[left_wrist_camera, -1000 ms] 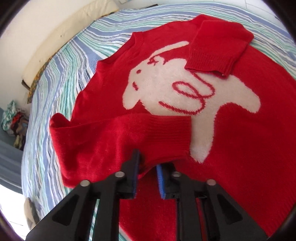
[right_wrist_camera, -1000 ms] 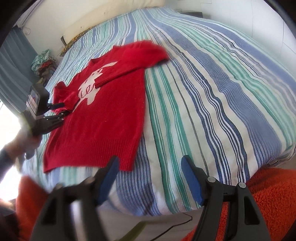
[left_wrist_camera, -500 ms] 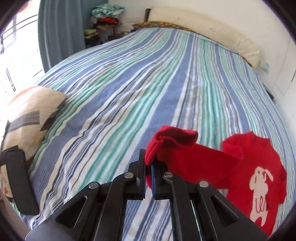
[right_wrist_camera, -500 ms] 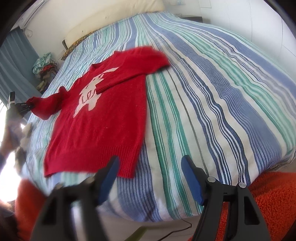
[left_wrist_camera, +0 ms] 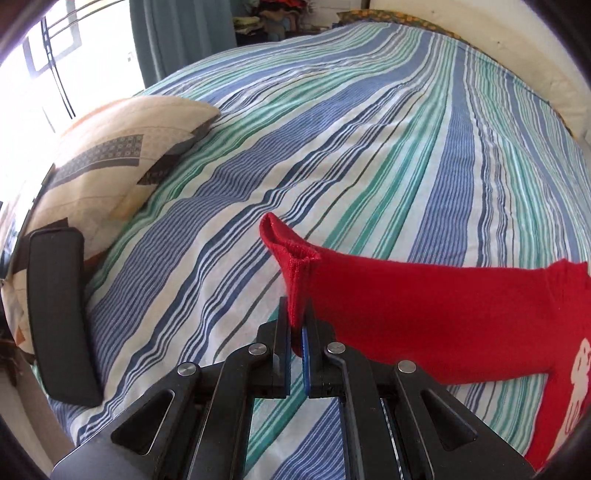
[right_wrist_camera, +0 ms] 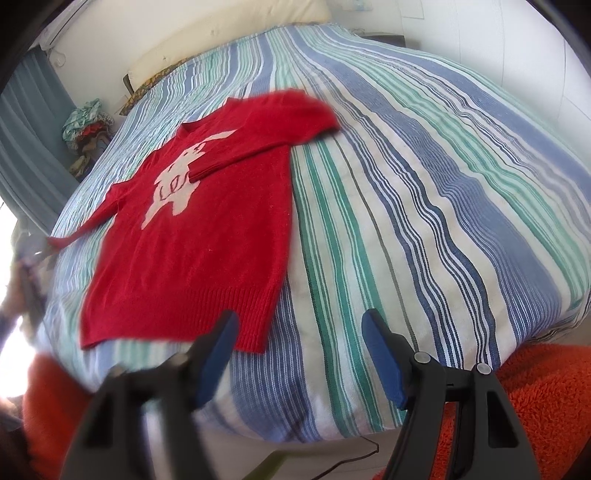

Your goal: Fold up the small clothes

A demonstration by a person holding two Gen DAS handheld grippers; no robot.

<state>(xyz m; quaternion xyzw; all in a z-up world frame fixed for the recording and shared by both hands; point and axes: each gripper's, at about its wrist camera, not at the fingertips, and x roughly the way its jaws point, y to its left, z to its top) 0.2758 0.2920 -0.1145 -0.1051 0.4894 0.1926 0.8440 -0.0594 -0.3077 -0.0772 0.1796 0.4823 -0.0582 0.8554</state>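
A small red sweater (right_wrist_camera: 207, 229) with a white animal print lies flat on the striped bed (right_wrist_camera: 424, 192). Its far sleeve (right_wrist_camera: 258, 147) is folded across the chest. My left gripper (left_wrist_camera: 297, 332) is shut on the cuff of the other sleeve (left_wrist_camera: 424, 306), which is stretched out sideways from the body, just above the bedspread. In the right wrist view that sleeve (right_wrist_camera: 88, 221) runs left toward my blurred left hand. My right gripper (right_wrist_camera: 299, 332) is open and empty, hovering over the bed's near edge beside the sweater's hem.
A patterned pillow (left_wrist_camera: 110, 155) lies at the bed's left side, with a black object (left_wrist_camera: 59, 314) below it. A long cream pillow (right_wrist_camera: 221, 33) lies at the headboard. Curtains and a clothes pile (right_wrist_camera: 86, 122) stand beyond. Orange fluffy fabric (right_wrist_camera: 546, 387) is under my right gripper.
My left gripper closed on the sleeve cuff, lifted it off the sweater's front and pulled it out sideways until straight. The right gripper stayed open and nearly still.
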